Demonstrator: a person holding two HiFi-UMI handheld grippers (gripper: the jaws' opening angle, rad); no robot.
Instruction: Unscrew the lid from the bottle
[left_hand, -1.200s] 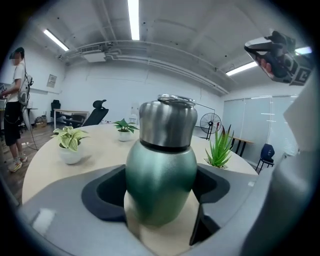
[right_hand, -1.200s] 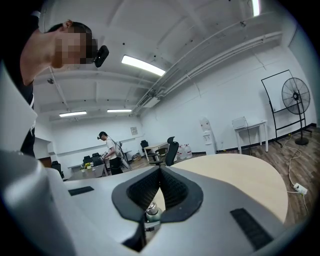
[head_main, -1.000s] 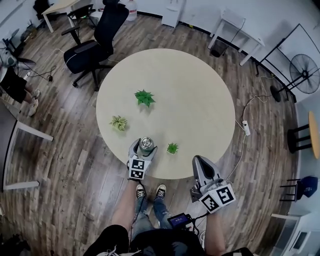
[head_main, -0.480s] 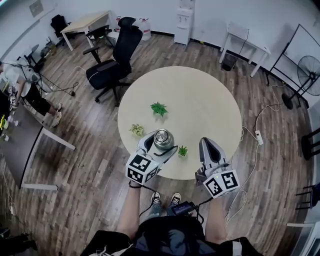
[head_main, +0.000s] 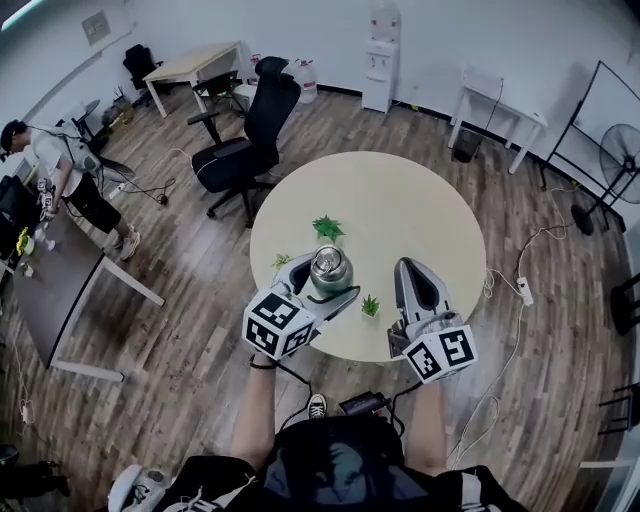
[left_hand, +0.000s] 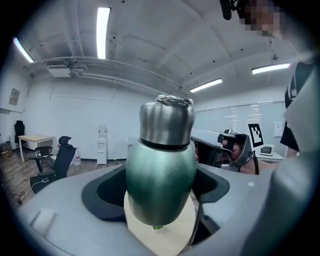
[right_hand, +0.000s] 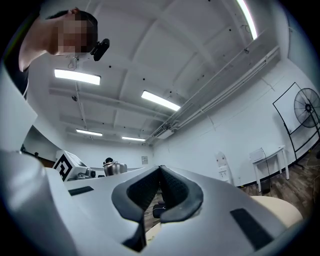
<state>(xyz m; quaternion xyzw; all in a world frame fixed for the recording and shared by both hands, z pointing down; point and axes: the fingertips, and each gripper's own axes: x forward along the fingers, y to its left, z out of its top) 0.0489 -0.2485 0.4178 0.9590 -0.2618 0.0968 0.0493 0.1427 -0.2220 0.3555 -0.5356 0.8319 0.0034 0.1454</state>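
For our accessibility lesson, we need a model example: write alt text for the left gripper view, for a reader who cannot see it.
The left gripper holds a green bottle upright between its jaws, its silver lid still on, filling the middle of the picture. Behind it are ceiling lights and, at far left, a black office chair.

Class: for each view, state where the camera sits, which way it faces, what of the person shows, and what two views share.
Head view: on the head, facing down at the table; arms, lap show.
Left gripper view: on the left hand-held gripper, angled up along jaws clamping the bottle; torso at right.
Right gripper view: on the right hand-held gripper, angled up over shut jaws; torso at left.
All share the lid.
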